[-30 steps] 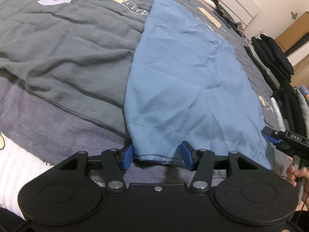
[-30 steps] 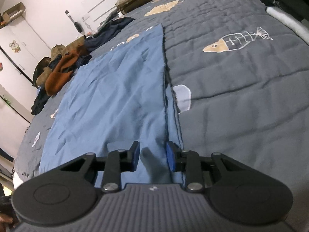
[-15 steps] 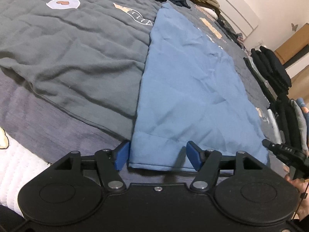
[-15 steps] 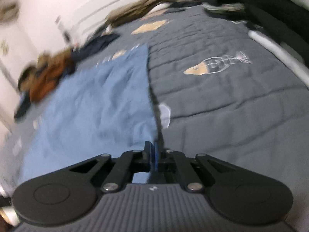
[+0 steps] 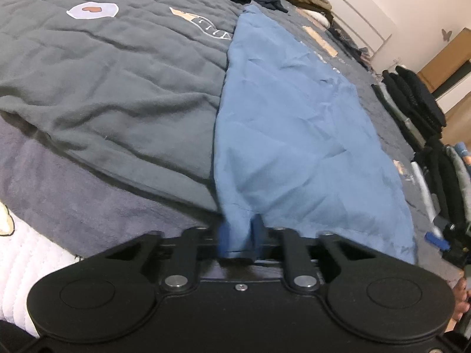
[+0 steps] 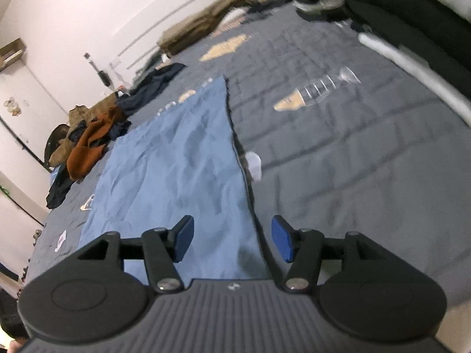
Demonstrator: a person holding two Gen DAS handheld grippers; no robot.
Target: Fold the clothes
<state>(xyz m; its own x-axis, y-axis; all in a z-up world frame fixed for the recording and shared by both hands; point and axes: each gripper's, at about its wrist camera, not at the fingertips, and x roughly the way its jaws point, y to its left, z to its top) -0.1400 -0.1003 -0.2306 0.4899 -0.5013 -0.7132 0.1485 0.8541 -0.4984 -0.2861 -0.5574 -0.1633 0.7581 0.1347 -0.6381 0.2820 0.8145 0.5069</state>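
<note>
Blue garment (image 5: 291, 135) spread flat on grey quilt (image 5: 112, 82) of bed, running from bottom centre of left wrist view up toward upper centre; creased, long edges roughly straight.

Left tongs (image 5: 240, 239): just closed, blue pads pinching near left corner of garment hem at bottom centre of frame; fabric bunched upward between the pads. Slight blur at the grip.

Right tongs (image 6: 234, 242): just opened, pads well apart, nothing gripped. Near right corner of garment (image 6: 188, 176) lying on quilt (image 6: 353, 161) between and under the pads, right edge of cloth running up frame from just left of the right pad. Contact between pads and cloth not apparent.

Right tongs also visible at right edge of left wrist view (image 5: 441, 241), just beyond lower right corner of garment; part of hand (image 5: 462, 297) below it.

Surroundings: fish-skeleton print (image 6: 316, 92) on quilt, upper right of right wrist view, blurred. Heap of unfolded clothes, rust-brown piece (image 6: 91, 144) among them, at left of that frame. Stack of dark folded clothes (image 5: 418, 97) along right side of left wrist view. White padded cover (image 5: 26, 267) at lower left there.
</note>
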